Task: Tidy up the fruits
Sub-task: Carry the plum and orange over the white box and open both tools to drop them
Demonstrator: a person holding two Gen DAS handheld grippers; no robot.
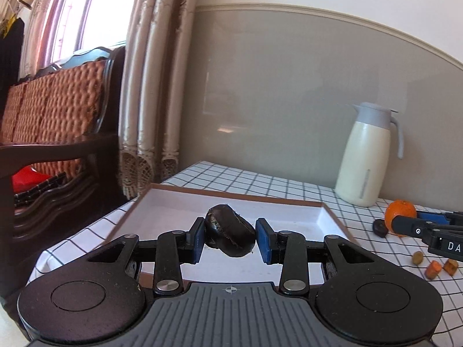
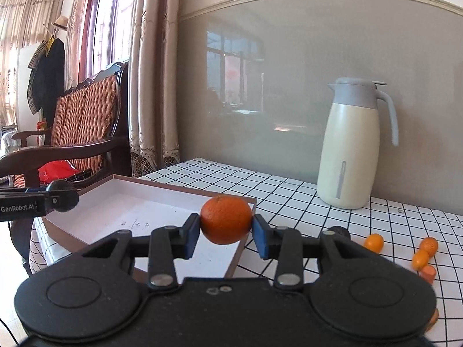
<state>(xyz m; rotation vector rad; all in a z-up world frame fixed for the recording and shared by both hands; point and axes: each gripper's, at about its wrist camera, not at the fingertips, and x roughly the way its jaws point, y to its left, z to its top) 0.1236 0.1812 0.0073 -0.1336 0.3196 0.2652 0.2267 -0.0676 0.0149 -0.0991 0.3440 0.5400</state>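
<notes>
My left gripper clamps a dark fruit over the bare tray; my right gripper grips an orange.

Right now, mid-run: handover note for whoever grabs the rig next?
Left gripper: shut on a dark fruit, held above the white tray.
Right gripper: shut on an orange, at the tray's right edge.
Done: nothing in the tray that shows yet.
Left: set both fruits in the tray, then collect the small orange fruits and other pieces lying loose on the checked tablecloth, right of the tray. The thermos jug stands at the back.
</notes>
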